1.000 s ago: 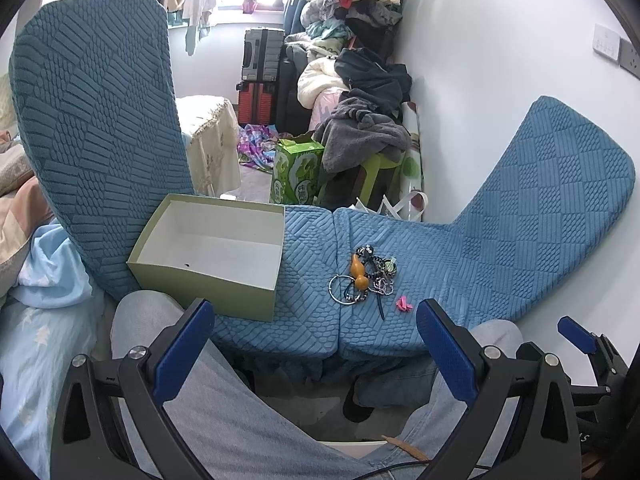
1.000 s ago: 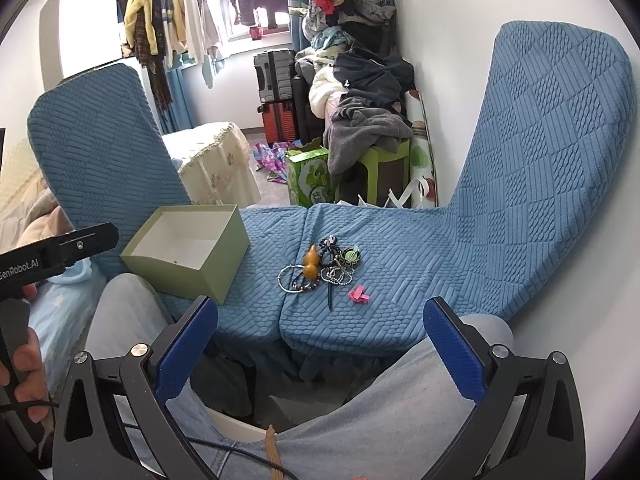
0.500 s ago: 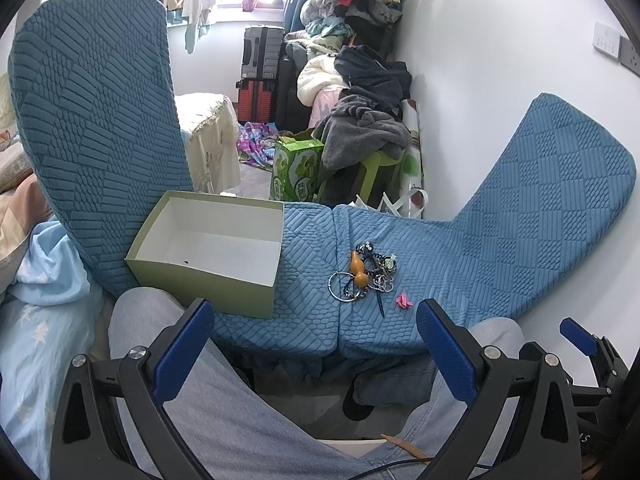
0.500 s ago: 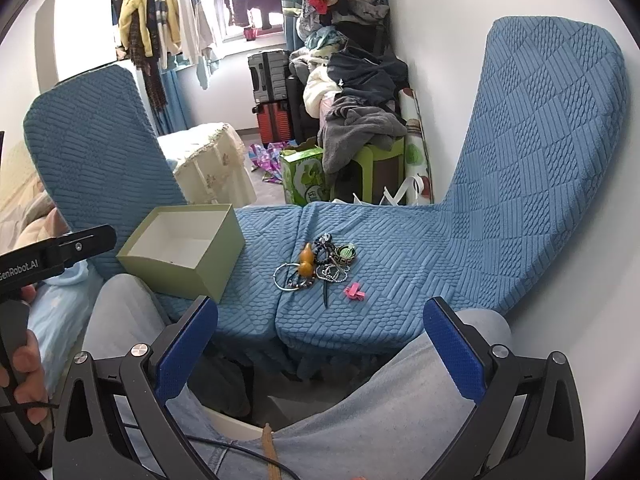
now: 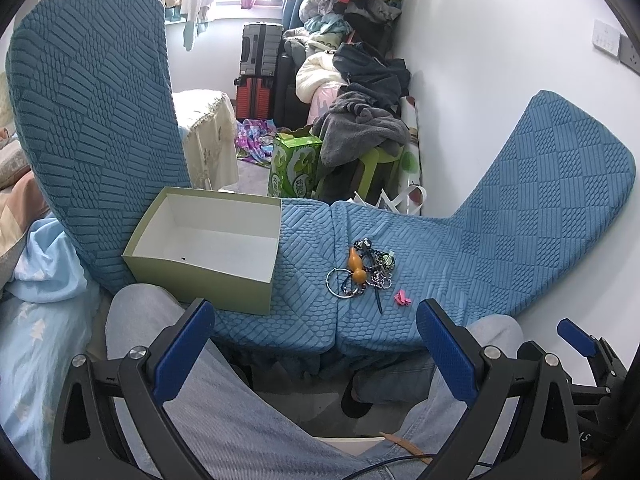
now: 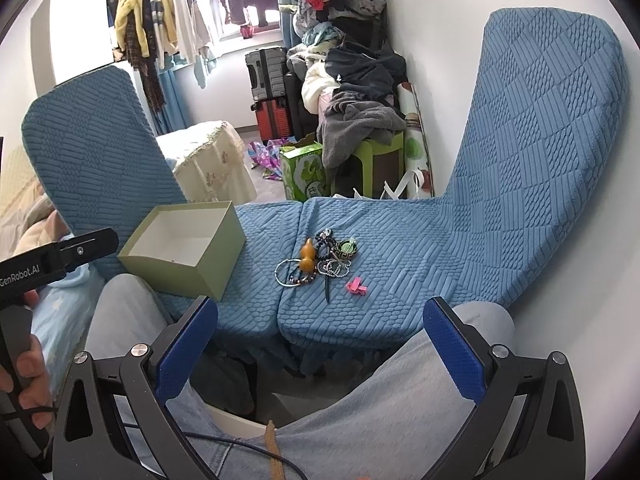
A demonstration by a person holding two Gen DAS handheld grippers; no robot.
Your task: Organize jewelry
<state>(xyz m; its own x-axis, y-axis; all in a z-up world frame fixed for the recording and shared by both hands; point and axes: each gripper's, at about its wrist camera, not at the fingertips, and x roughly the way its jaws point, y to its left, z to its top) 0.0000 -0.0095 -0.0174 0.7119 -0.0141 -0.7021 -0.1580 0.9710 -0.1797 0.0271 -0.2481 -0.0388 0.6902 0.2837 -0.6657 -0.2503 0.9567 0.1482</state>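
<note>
A tangle of jewelry (image 5: 362, 272) (image 6: 320, 262) lies on the blue quilted cushion (image 5: 432, 264) (image 6: 400, 248): an orange gourd pendant (image 5: 355, 266) (image 6: 307, 255), metal rings, beads and chains. A small pink clip (image 5: 402, 299) (image 6: 355, 287) lies just right of the pile. An open green box (image 5: 208, 258) (image 6: 182, 256) with a white inside stands to the left on the cushion. My left gripper (image 5: 314, 336) and my right gripper (image 6: 320, 338) are both open, held over the person's lap, well short of the jewelry, with nothing between the fingers.
The person's legs in grey trousers (image 5: 240, 420) (image 6: 380, 400) sit below both grippers. Raised cushion wings stand left (image 5: 92, 120) and right (image 6: 540, 120). Behind the cushion are a green carton (image 5: 296, 168), piled clothes (image 5: 360, 120), suitcases (image 6: 268, 92) and a white wall (image 5: 480, 40).
Both views have shifted only slightly; the right gripper has drifted a little, so the jewelry sits a bit higher and further left in its view. Nothing was grasped or moved.
</note>
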